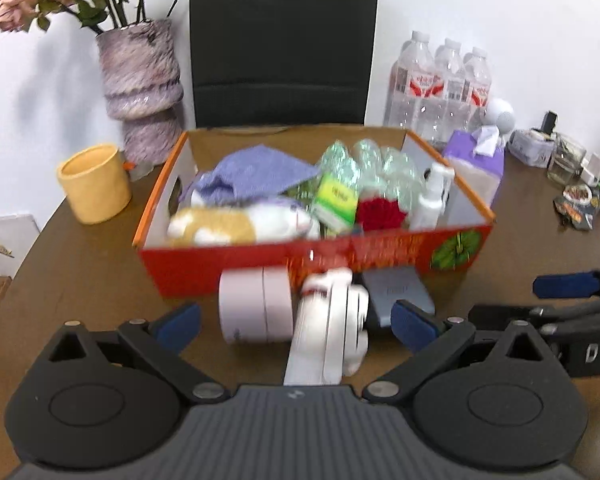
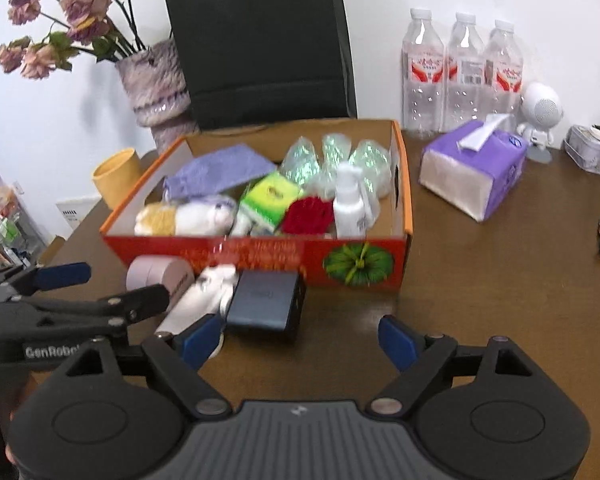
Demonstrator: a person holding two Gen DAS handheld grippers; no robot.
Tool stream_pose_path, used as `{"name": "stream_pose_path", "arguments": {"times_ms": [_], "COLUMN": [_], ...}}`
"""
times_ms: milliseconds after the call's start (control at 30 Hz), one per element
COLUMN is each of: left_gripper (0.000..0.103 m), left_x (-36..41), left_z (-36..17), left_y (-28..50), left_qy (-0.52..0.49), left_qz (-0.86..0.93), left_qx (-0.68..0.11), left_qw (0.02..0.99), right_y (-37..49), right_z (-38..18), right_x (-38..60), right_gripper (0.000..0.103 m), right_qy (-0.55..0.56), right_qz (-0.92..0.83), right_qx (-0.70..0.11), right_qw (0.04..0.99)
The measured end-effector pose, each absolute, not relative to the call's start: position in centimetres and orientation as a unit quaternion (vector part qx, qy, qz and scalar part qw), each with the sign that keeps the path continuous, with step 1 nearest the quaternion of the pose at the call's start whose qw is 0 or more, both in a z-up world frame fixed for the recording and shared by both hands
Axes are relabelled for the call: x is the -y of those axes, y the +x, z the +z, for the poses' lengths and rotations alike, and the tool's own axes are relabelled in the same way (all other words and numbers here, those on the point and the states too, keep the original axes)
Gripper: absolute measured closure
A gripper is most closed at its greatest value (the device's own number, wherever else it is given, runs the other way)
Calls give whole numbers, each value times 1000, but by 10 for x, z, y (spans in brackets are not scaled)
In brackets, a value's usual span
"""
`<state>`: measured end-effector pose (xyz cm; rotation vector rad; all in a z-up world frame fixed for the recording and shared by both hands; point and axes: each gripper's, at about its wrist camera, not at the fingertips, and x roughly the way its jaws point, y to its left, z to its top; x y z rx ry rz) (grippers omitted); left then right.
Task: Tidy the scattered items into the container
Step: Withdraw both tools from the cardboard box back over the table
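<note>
**Three things waiting in front of the red box**

The red box [image 1: 312,268] is sitting on the brown table [image 2: 500,300] with lots of things already lying inside it: a purple cloth [image 1: 260,172], a soft toy [image 1: 240,220], a green packet [image 1: 336,200], a red flower [image 1: 380,210], a white spray bottle [image 2: 348,204] and some shiny clear bags [image 2: 336,160].

Three things are lying on the table, right against the front of the box. A pink roll [image 1: 256,304] is sitting on the left. A white tube-shaped thing [image 1: 328,328] is lying in the middle (it is blurry, so what it is cannot be told). A dark grey block [image 2: 264,304] is lying on the right, touching the white thing.

The left gripper [image 1: 296,322] is standing wide open. The pink roll and the white thing are lying between its blue fingertips [image 1: 180,322], and neither fingertip is touching them.

The right gripper [image 2: 300,340] is standing wide open too. The grey block is lying just ahead of its left fingertip, a bit to the left of the gap. Only bare table is showing between the jaws.

A yellow cup [image 1: 94,182], a fuzzy vase with dried flowers [image 1: 140,72], a black bag [image 2: 260,40], three water bottles [image 2: 460,72] and a purple tissue pack [image 2: 476,172] are standing around the box.
</note>
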<state>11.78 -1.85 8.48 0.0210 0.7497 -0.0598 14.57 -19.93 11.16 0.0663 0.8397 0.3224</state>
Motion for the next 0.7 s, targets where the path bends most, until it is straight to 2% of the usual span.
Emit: {"name": "stream_pose_path", "arguments": {"times_ms": [233, 433, 500, 567, 633, 700], "left_gripper": [0, 0, 0, 0, 5, 11], "left_x": [11, 9, 7, 5, 6, 8], "left_z": [71, 46, 37, 31, 27, 23], "left_y": [50, -17, -26, -31, -30, -26], "left_qy": [4, 5, -6, -16, -11, 4], "left_qz": [-17, -28, -29, -31, -31, -28], "left_qx": [-343, -286, -298, -302, -306, -313], "left_qw": [939, 958, 954, 953, 951, 949], "right_y": [84, -1, -17, -25, -23, -23], "right_z": [97, 73, 61, 49, 39, 31], "right_x": [192, 187, 185, 182, 181, 180], "right_gripper": [16, 16, 23, 52, 63, 64], "right_qy": [39, 31, 27, 17, 18, 13], "right_qz": [156, 159, 160, 157, 152, 147], "right_qx": [-374, -292, -293, -307, -326, -328], "right_qw": [913, 943, 942, 939, 933, 933]}}
